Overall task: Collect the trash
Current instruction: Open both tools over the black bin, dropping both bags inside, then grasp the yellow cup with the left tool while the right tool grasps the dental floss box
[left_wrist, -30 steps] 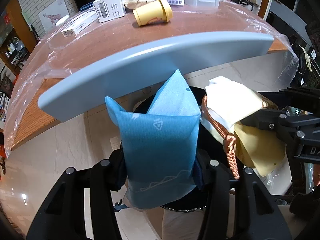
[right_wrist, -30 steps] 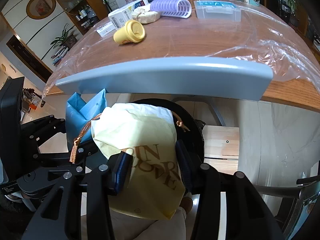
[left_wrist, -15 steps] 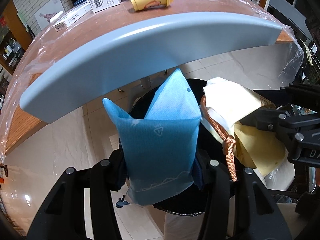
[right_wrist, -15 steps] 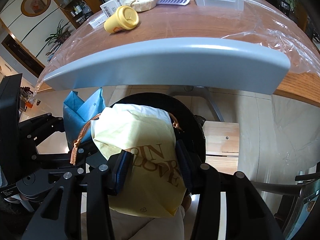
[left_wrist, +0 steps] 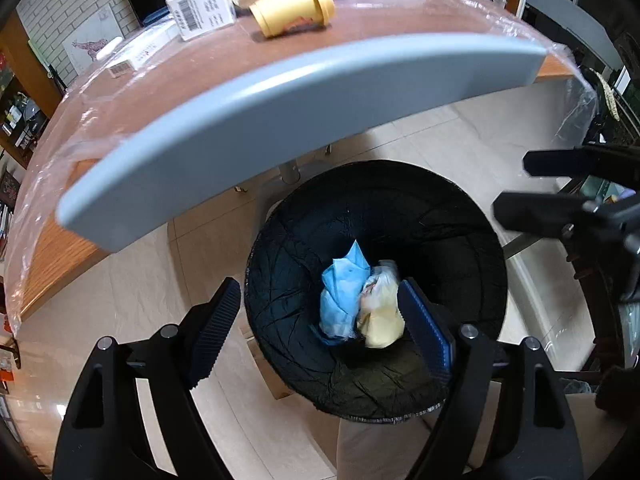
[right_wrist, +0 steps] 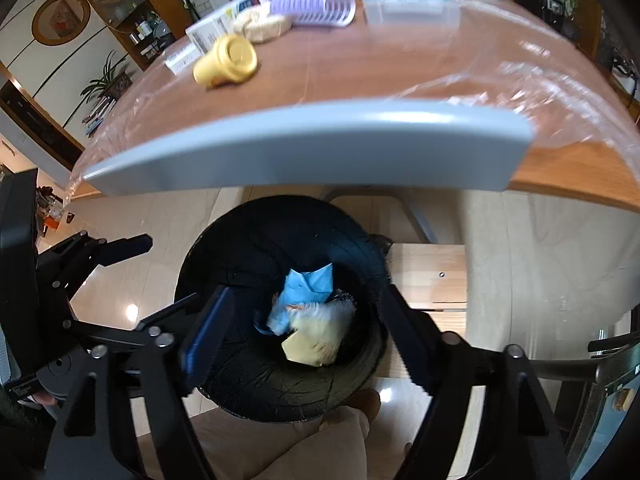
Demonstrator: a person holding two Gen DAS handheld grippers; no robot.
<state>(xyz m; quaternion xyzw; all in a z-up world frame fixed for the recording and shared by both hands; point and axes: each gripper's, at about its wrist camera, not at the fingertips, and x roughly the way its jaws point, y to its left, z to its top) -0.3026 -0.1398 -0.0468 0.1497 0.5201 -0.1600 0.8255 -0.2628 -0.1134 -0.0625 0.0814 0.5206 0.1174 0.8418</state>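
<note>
Binned: blue bag (left_wrist: 340, 292), cream bag (left_wrist: 380, 316) in black bin (left_wrist: 460, 216). Both grippers' fingers just released, empty. Outstanding: yellow cup (left_wrist: 294, 12), table (left_wrist: 200, 80) twelve o'clock.

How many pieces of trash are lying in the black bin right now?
2 visible: a blue bag and a pale yellow bag to its right, touching, at the bottom of the black bin. Anything beneath them would be hidden.

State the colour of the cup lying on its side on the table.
The cup is yellow all over, lid included; the left wrist view shows it best.
</note>
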